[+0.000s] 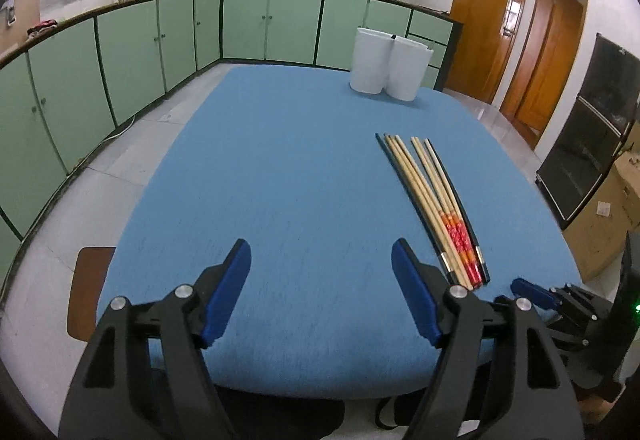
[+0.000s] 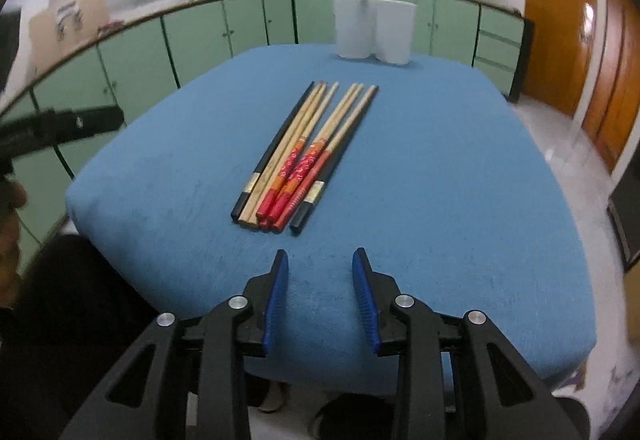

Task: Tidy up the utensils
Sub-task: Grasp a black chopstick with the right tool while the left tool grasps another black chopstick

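A bundle of several chopsticks (image 2: 304, 156) lies on the blue table (image 2: 440, 180): black ones on the outside, plain wooden and red-handled ones between. It also shows in the left wrist view (image 1: 436, 208), right of centre. A white twin-cup holder (image 2: 374, 30) stands upright at the far edge, also seen in the left wrist view (image 1: 390, 60). My right gripper (image 2: 320, 264) is open and empty, just short of the chopsticks' near ends. My left gripper (image 1: 322, 252) is wide open and empty over the near table, left of the bundle. The right gripper (image 1: 532, 290) shows at lower right.
Green kitchen cabinets (image 1: 120, 52) run behind and to the left of the table. Wooden doors (image 1: 492, 24) stand at the right. A black appliance (image 1: 592, 128) and cardboard box (image 1: 608, 224) sit by the table's right side. A brown stool (image 1: 86, 288) is at the near left.
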Motion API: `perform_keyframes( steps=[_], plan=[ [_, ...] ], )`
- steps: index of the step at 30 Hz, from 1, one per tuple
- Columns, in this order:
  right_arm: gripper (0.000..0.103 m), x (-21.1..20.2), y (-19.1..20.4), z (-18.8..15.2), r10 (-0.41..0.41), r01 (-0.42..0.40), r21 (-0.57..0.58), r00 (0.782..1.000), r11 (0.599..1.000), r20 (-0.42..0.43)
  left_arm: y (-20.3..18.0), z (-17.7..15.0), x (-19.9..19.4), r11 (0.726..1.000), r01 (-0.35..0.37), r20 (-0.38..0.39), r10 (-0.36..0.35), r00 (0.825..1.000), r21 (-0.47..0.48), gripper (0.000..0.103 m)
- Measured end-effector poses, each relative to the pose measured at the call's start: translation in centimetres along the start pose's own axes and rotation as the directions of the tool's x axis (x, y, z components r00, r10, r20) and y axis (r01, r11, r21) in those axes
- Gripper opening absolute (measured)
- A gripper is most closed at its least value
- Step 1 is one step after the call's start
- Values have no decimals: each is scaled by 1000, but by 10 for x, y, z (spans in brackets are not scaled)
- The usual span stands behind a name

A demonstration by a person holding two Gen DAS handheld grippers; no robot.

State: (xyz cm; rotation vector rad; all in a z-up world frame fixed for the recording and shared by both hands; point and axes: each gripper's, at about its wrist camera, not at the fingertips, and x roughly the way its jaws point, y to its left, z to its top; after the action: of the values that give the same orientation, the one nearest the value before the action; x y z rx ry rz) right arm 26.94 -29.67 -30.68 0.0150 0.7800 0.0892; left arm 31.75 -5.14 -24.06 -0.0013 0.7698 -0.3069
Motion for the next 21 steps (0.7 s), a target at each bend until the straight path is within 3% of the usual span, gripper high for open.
perform_keyframes(
  steps=[7,19,21],
  plan=[
    [33,7,2,3,-16,17,-42,1000,999,27,-11,-8,16,999,20,-49,-18,999,32,71],
    [35,4,-47,-1,-62,60,42,998,997,31,-76,-38,50,980,71,-138,-46,989,184,71],
    [36,4,-51,0,-61,59,51,998,997,31,-85,-38,54,975,54,-133,-25,991,217,74]
  ],
)
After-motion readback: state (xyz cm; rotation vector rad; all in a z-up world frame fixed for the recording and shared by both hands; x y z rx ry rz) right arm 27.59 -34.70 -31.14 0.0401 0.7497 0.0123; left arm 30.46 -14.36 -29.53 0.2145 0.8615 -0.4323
